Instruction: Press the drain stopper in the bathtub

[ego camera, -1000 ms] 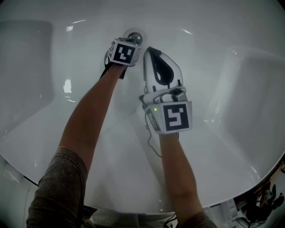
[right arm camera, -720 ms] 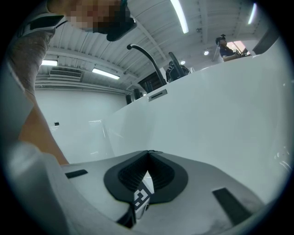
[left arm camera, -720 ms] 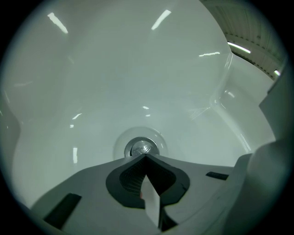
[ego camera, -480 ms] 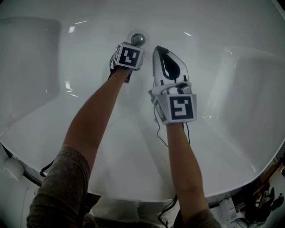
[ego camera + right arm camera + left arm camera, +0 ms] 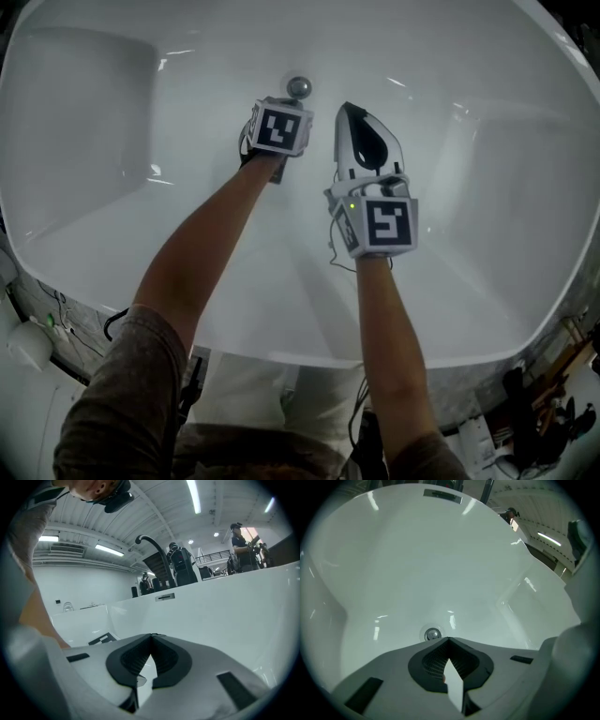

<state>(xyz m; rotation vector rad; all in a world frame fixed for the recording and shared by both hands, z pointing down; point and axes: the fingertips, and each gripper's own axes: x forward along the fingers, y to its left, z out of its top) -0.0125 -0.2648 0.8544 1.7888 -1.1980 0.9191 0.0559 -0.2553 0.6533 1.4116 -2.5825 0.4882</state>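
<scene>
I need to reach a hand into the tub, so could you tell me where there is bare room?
Bare tub floor lies left of the left gripper, toward the wall, and right of the right gripper, up to the sloped side. It is crowded by the drain stopper, beside both shut grippers.

You're in a big hall: ribbed white ceiling, long strip lights, plain white wall on the left. People stand at the back near a railing. Speckled floor below you, with cables on it.
</scene>
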